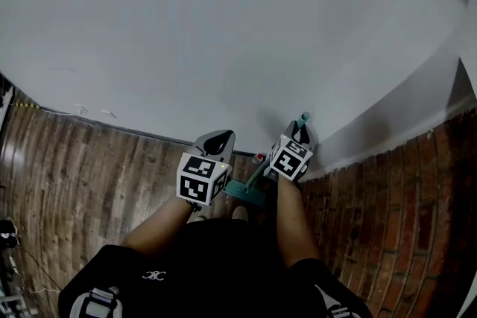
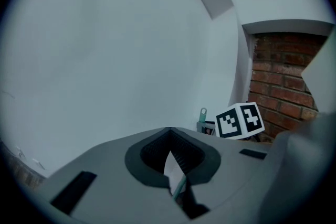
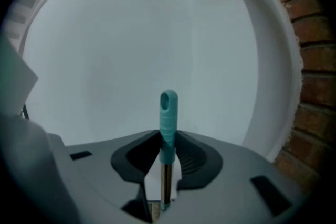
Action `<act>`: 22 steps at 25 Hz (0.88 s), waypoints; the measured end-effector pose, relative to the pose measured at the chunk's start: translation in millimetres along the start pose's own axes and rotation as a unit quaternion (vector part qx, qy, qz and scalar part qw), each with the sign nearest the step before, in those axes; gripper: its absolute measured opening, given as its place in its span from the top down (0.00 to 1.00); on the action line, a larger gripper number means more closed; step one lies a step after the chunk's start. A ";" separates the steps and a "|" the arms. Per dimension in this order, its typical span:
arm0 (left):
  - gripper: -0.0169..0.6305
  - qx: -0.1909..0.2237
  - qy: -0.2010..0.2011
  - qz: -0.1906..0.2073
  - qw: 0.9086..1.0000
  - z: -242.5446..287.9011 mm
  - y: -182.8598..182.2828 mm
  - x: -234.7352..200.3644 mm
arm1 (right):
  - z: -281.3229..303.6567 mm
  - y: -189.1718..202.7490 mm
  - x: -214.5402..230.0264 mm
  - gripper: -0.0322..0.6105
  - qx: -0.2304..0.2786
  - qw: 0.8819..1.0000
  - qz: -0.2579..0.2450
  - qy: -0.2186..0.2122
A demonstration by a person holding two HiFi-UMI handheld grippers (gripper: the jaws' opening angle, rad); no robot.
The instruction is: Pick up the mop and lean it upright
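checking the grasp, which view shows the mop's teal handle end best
Right gripper view: the teal handle end stands large between the right gripper's jaws. Head and left gripper views show only its tip.

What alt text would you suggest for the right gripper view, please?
The right gripper clamps a mop handle, a metal shaft with a ribbed teal plastic tip, between its dark jaws. Behind is a plain white wall, with red brick at right.

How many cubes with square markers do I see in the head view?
2. One cube on the left gripper, left of centre; the other cube on the right gripper, which grips the mop handle. None seems hidden.
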State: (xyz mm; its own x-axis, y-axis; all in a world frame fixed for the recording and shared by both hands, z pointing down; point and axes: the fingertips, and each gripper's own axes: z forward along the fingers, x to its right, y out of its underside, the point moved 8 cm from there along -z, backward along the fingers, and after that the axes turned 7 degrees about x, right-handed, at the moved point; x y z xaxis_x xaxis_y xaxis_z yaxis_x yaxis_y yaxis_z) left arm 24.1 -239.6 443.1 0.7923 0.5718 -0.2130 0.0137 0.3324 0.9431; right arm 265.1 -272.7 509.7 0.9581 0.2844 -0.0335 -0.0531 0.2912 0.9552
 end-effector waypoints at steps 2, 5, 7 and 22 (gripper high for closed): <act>0.98 -0.001 0.011 -0.002 1.000 -0.2 1.5 1.3 | -18.2 1.4 -0.4 0.79 0.002 1.000 0.001 -0.019; 0.98 -0.009 0.028 -0.003 1.000 0.9 7.5 2.8 | -43.8 6.2 1.7 0.79 0.007 0.999 0.003 -0.034; 0.98 -0.014 0.040 -0.002 0.999 2.6 11.3 5.3 | -59.9 8.9 4.2 0.79 0.010 0.999 0.002 -0.038; 0.98 -0.029 0.091 0.042 0.995 3.9 22.3 22.8 | -125.7 24.5 1.8 0.79 0.020 0.999 -0.003 -0.036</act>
State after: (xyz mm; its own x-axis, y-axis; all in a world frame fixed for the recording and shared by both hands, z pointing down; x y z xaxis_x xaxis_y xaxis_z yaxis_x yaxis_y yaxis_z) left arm 44.8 -222.1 460.3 0.6652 0.7240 -0.1825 -0.0874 0.3183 0.9440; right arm 230.1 -150.3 496.0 0.9761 0.2165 -0.0188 -0.0382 0.2563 0.9658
